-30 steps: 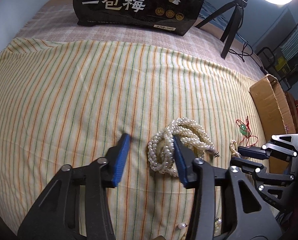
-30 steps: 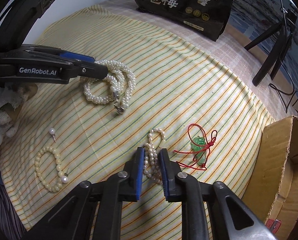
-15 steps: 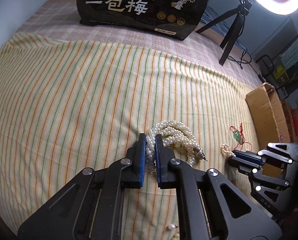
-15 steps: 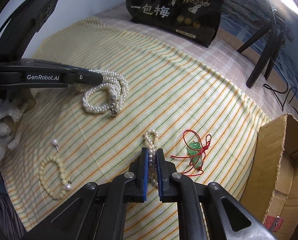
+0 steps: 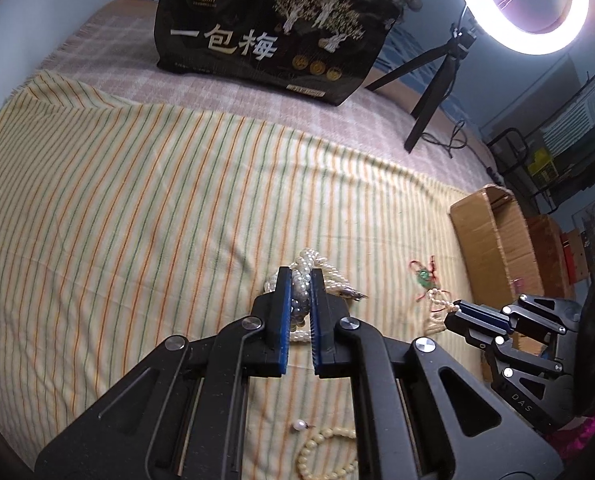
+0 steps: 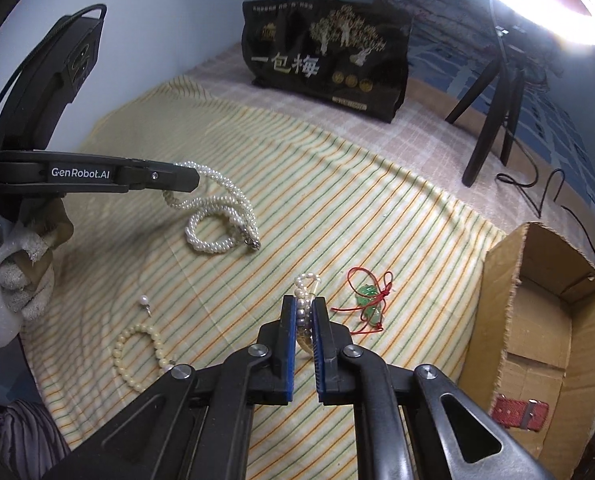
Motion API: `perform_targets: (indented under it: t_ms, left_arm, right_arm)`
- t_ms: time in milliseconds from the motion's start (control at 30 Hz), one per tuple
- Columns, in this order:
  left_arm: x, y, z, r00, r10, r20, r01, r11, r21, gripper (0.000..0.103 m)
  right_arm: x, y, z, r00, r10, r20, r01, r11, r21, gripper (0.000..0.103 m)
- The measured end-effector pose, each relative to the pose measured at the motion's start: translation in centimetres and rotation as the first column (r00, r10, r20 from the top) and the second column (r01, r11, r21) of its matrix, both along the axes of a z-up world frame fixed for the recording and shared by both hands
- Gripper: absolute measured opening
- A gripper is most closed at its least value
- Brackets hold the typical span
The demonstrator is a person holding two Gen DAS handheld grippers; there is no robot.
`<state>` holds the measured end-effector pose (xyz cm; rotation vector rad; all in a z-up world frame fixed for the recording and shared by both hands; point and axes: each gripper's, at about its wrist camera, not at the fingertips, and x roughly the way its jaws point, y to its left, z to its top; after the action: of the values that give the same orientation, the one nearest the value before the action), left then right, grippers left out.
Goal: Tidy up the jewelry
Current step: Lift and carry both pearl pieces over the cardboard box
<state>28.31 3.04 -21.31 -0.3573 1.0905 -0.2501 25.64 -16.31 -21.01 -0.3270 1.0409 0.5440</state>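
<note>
Pearl necklace (image 5: 302, 280), lower centre of the left view, clenched in the left tongs (image 5: 300, 292) and partly lifted off the striped cloth (image 5: 137, 208). Pearl bracelet (image 6: 305, 300), lower centre of the right view, gripped by the right tongs (image 6: 304, 320). Green pendant (image 6: 367, 294) just right; cardboard box (image 6: 545, 320) at right edge.

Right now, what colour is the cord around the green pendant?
Red; the cord shows best in the right wrist view.

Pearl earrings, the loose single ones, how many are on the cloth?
2. One earring lies alone left of the cream bracelet; the other earring touches that bracelet's right side. More may be hidden.
</note>
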Motion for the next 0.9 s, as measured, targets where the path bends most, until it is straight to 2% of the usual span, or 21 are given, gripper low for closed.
perform_targets:
  t_ms: [533, 900]
  left_arm:
    - [-2.3, -0.8, 5.6, 0.997, -0.015, 0.075, 0.017, 0.999, -0.032, 0.006]
    - [-3.5, -0.8, 8.0, 0.993, -0.020, 0.113, 0.023, 0.999, -0.028, 0.006]
  right_arm:
    - [-2.5, -2.0, 4.8, 0.998, -0.035, 0.058, 0.032, 0.998, 0.060, 0.005]
    - [-4.0, -2.7, 7.0, 0.997, -0.052, 0.048, 0.045, 0.988, 0.147, 0.005]
